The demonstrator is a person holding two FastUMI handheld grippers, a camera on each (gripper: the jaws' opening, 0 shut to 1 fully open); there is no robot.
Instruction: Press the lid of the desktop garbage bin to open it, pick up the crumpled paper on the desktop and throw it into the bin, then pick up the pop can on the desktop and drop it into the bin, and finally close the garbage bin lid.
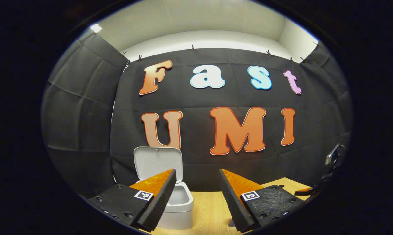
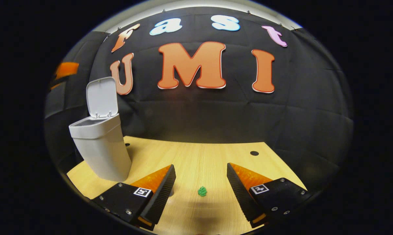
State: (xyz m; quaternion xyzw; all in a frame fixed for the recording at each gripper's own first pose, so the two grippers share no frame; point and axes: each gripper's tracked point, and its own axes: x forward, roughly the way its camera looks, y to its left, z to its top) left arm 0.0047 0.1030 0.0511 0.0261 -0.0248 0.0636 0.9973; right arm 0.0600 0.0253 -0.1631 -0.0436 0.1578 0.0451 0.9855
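White plastic bin [image 2: 100,150] at left of right gripper view, lid [image 2: 102,97] raised upright, inside unseen. Small green crumpled lump [image 2: 202,191] on pale wooden worktop [image 2: 212,156] between right hand-held gripper [image 2: 201,174] fingers, untouched. Left hand-held gripper [image 1: 197,178] spread apart, bin behind.

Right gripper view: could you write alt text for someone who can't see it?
A white desktop bin stands at the left on a wooden table, its lid flipped up. The right gripper hangs open over a small green crumpled paper.
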